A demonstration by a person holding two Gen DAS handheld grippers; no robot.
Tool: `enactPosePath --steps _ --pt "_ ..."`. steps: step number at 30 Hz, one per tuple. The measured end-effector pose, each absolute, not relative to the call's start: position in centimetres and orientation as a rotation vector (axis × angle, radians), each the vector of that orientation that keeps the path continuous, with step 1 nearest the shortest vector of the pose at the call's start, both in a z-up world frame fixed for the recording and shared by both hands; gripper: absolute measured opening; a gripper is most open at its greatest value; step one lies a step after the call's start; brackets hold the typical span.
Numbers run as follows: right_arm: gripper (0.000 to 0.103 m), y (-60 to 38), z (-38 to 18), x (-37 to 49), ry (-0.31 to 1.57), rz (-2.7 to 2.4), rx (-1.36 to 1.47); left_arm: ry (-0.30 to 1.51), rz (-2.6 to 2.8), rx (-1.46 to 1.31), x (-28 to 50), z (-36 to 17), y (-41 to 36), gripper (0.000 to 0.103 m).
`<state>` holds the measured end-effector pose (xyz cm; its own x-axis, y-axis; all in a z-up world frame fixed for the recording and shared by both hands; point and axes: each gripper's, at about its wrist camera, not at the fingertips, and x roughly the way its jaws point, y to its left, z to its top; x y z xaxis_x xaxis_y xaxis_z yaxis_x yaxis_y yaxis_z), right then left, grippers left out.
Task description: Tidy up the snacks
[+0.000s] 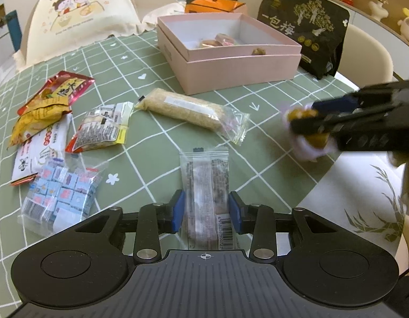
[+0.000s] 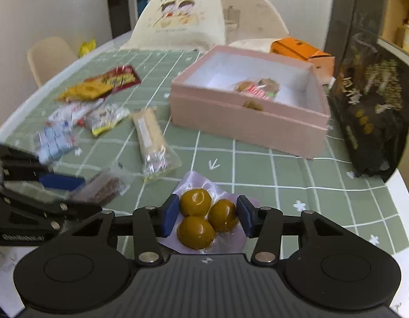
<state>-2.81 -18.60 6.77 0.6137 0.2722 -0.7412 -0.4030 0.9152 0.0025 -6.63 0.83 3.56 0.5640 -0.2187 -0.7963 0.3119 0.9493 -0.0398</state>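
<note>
Clear-wrapped bar (image 1: pixel 205 193) — plum pack (image 2: pixel 204 218) gripped

Round table (image 1: pixel 344 185), white top, covered by a green tablecloth (image 1: pixel 140 137) with white grid lines and small white motifs. Cream moulded chairs: one at the far edge under a cream cover (image 1: pixel 80 8) printed with two cartoon children and Chinese characters; one at the right edge (image 1: pixel 368 50); another at the far left (image 2: pixel 49 55). Plain white walls (image 2: pixel 45 5). Curved shelf (image 1: pixel 363 2) far right, carrying small figurines and a vase. Dark upright panel (image 2: pixel 119 2) against the wall.
</note>
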Motion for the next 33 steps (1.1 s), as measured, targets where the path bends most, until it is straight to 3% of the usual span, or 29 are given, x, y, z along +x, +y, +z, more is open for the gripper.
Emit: enactPosePath --steps 5,10,14,16,22,28,29,30,33 --pt "0.047 -20.3 9.8 -3.4 0.767 0.346 -0.099 0.762 -0.354 0.011 -5.9 8.3 1.5 0.038" --pt "0.048 -21.5 12.3 -4.1 0.699 0.294 -0.051 0.602 -0.344 -0.08 0.3 13.9 1.1 0.04" --pt "0.048 -21.3 13.1 -4.0 0.682 0.247 -0.034 0.743 -0.308 -0.201 8.5 12.1 0.4 0.045" --pt "0.048 -21.0 13.3 -4.1 0.68 0.235 -0.039 0.799 -0.288 -0.304 10.7 10.5 1.3 0.038" --pt "0.048 -21.9 14.2 -2.7 0.696 0.188 -0.039 0.67 -0.303 -0.343 6.0 11.7 4.2 0.038" --pt "0.049 -21.3 18.2 6.2 0.602 0.213 0.004 0.827 -0.274 -0.289 3.0 8.8 6.4 0.038" --pt "0.052 -21.1 18.6 8.3 0.601 0.209 0.026 0.847 -0.262 -0.293 2.3 8.3 7.0 0.038" --pt "0.063 -20.8 18.8 10.6 0.619 0.206 0.044 0.856 -0.249 -0.292 1.7 7.9 7.6 0.038" --pt "0.065 -18.9 18.3 14.2 0.674 0.197 0.013 0.844 -0.188 -0.247 -0.6 7.8 10.0 0.038"
